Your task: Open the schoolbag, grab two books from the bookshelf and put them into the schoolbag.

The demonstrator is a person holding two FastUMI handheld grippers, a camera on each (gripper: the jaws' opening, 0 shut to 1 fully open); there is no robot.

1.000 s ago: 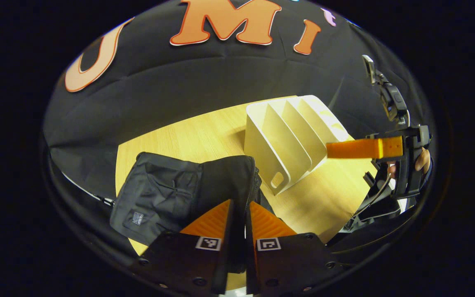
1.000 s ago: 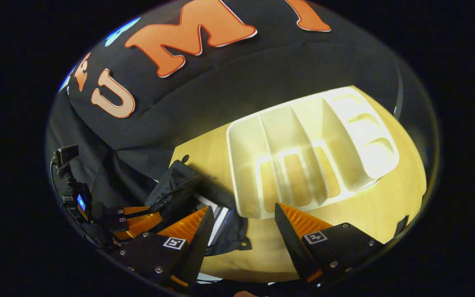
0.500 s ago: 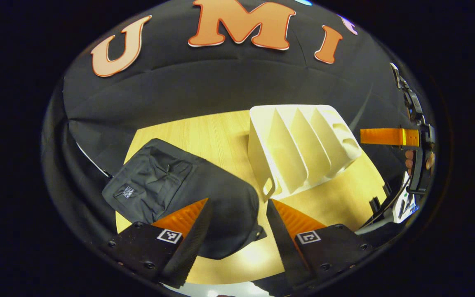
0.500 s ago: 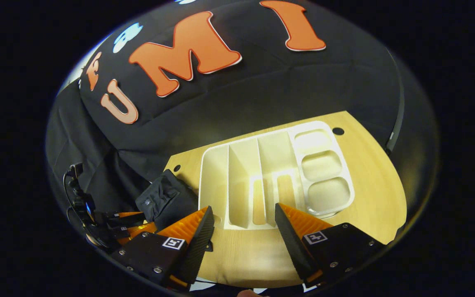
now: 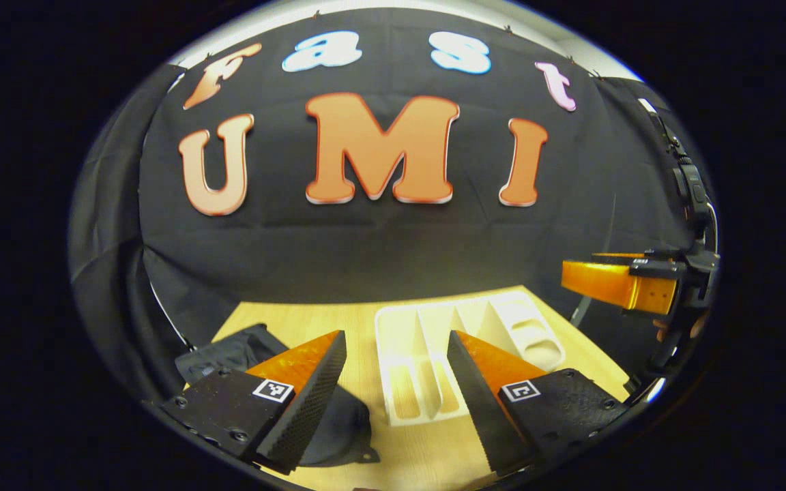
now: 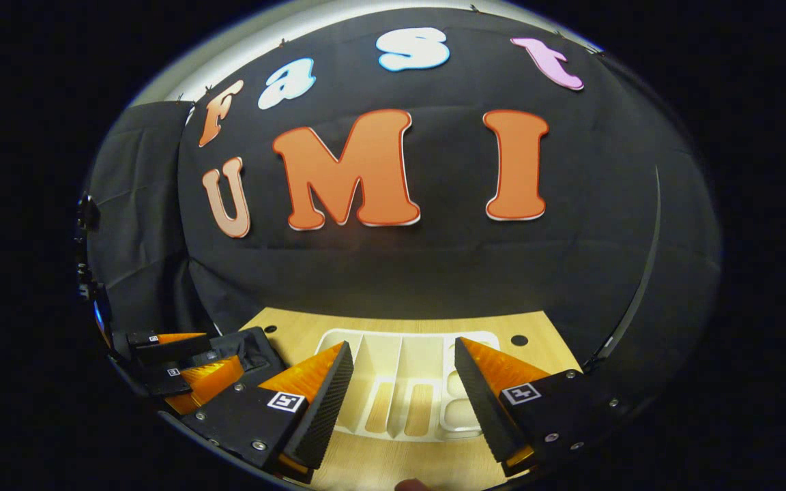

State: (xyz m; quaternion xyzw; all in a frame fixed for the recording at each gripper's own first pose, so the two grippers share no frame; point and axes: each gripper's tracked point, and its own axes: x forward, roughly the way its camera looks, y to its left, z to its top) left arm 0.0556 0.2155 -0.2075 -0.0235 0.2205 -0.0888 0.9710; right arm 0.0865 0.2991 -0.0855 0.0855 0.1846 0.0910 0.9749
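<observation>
1. My left gripper [image 5: 396, 382] stood with its jaws spread wide and nothing between them, lifted above the near edge of the pale wooden tabletop [image 5: 345, 320].
2. My right gripper [image 6: 403, 389] was likewise spread and empty; in the left gripper view it [image 5: 615, 283] showed at the far right, with fingers of the hand [image 5: 679, 331] under it.
3. One black fabric schoolbag [image 5: 229, 351] lay flat at the table's left, partly behind my left finger; I could not tell whether its zip was closed.
4. One white plastic bookshelf [image 5: 434, 348] with upright dividers stood just right of the bag, long axis running away from me toward the wall; I counted three slots and, on its right, a column of rounded recesses. No books were visible in it.
5. A second earlier my left jaws had been pinched on the bag's zipper edge; half a second ago they were already apart, and both cameras had since tilted up and drawn back.
</observation>
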